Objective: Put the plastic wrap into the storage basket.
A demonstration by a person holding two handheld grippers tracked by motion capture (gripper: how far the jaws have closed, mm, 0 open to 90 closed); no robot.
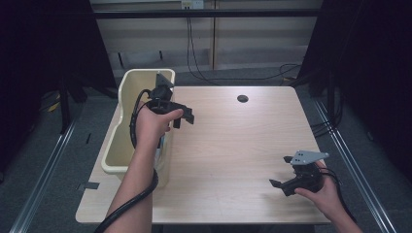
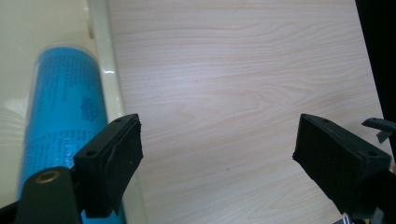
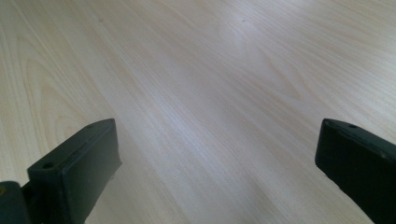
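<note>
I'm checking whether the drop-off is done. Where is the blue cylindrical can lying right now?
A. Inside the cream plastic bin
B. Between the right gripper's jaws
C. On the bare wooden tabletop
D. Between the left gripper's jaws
A: the blue cylindrical can lies inside the cream plastic bin, beyond its rim, clear of the left gripper.

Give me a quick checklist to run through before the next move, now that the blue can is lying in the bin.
1. Blue can inside the cream bin, lying on its side: ok.
2. Left gripper open, nothing between its pads: ok.
3. Left gripper apart from the can: ok, the can lies beyond the left jaw.
4. Right gripper open, nothing held: ok.
5. Table free of things near the right gripper: ok.
6. Bin seated fully on the table edge: cannot tell.
</note>
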